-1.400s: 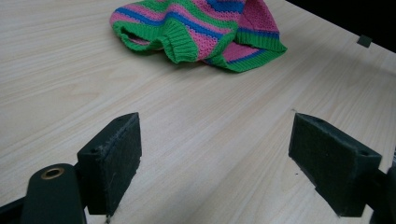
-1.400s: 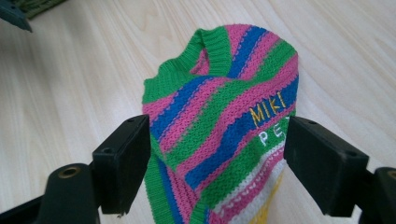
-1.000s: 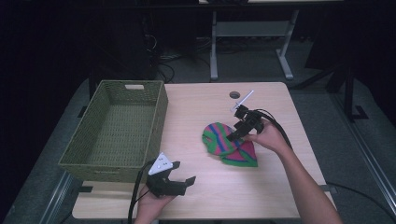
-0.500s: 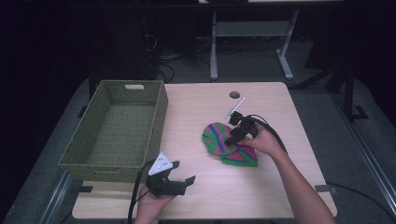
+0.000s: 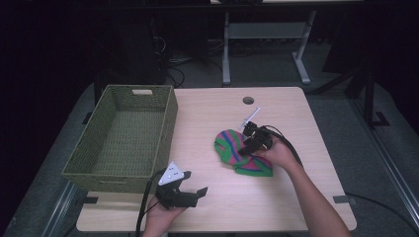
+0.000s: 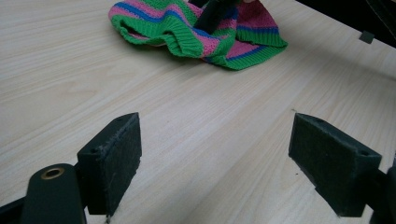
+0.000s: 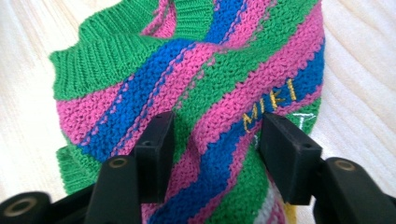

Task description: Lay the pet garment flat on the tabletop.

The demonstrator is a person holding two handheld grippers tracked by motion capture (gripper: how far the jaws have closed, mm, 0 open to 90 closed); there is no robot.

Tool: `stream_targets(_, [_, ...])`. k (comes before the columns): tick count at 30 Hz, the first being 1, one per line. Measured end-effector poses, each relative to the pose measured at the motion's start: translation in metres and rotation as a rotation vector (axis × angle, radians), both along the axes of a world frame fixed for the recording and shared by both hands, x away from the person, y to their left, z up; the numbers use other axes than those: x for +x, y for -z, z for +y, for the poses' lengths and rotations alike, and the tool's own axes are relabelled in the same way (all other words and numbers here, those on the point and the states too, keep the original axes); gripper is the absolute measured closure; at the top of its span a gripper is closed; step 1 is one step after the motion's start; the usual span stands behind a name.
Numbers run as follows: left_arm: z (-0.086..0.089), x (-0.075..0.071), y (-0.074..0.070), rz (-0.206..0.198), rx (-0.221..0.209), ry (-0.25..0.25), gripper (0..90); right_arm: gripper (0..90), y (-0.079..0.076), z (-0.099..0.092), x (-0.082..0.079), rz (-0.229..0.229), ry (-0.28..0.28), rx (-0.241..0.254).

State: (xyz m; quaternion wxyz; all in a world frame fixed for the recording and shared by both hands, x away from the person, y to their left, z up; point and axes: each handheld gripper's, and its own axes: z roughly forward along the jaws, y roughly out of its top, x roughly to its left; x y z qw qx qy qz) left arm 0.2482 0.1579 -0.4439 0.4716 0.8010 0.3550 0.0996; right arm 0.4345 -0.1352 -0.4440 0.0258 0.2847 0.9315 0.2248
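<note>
Knitted garment [image 7: 205,107] cut off at twelve and six o'clock in the right gripper view, its far edge cropped at twelve o'clock in the left gripper view, middle hidden under right gripper [image 5: 252,143] in the high view, pad contact undeterminable, yellow lettering partly covered.

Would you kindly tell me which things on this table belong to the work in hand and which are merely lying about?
In the job:
- striped knitted garment in green, pink and blue, lying on the table
- right gripper, jaws closing down over the knit
- green woven basket, standing empty, a likely destination

Lying about:
- left gripper, open above bare wood
- light wooden table
</note>
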Motion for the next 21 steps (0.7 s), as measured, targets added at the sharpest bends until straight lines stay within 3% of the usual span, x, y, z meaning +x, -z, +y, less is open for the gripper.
stream_targets(21, [-0.0016, -0.0012, 0.0005, -0.003, 0.008, 0.002, 16.8, 73.6, -0.0022, 0.0048, -0.0040, -0.030, 0.013, -0.040])
